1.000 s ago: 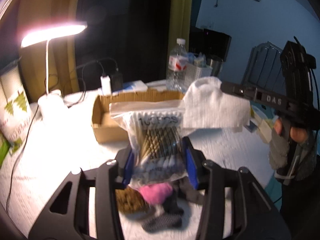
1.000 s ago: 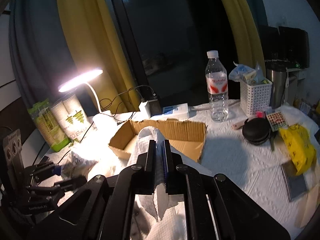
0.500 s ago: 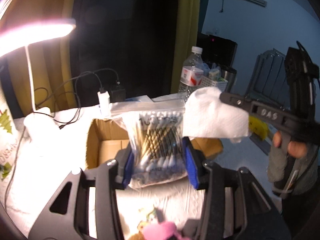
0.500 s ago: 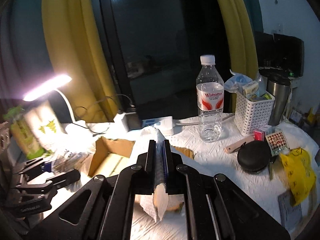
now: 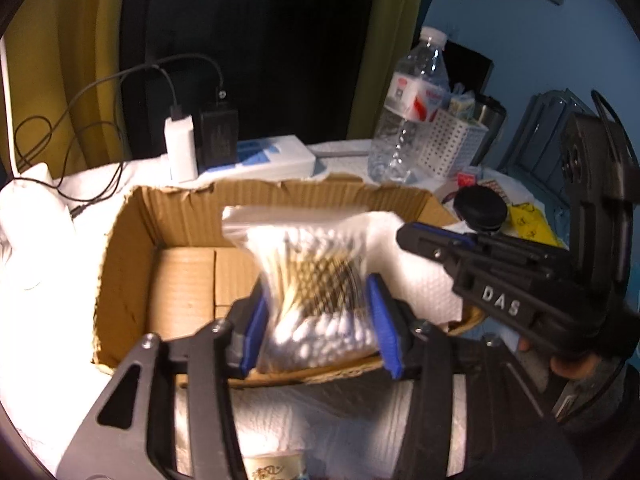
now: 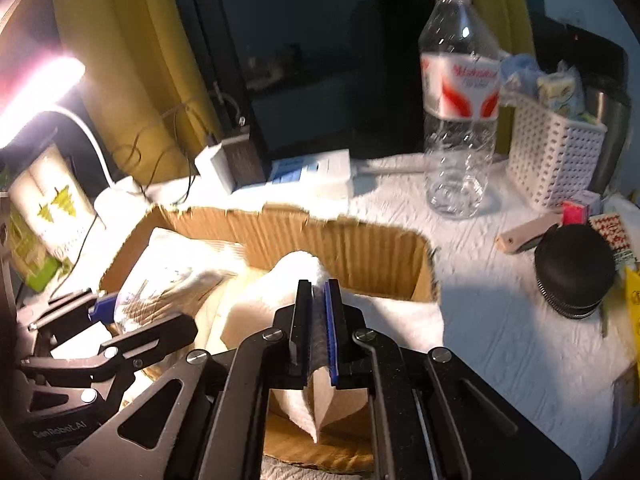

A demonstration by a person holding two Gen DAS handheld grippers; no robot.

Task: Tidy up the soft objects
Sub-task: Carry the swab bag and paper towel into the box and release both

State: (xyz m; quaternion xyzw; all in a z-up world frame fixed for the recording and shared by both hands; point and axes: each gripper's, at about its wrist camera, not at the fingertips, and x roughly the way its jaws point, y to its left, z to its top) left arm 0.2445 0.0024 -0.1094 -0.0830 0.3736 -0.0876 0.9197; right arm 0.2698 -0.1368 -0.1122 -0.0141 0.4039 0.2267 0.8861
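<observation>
A table under a white textured cover (image 6: 500,320) stands before dark windows and yellow curtains. The left gripper (image 5: 316,328) pinches a clear bag of cotton swabs (image 5: 316,280) over the open cardboard box (image 5: 128,264). Just beside it, the right gripper (image 6: 318,320), its 2 fingers pressed together, pinches a folded white paper towel (image 6: 296,272) above the same box. Behind stand a water bottle (image 6: 460,92) and a white basket (image 6: 552,156).

We see a corrugated cardboard box (image 5: 132,256), matt with torn edges; inside it, a glossy clear plastic bag (image 5: 308,276) and dimpled white paper towel (image 6: 256,304); behind it, a shiny plastic bottle (image 6: 460,96).
</observation>
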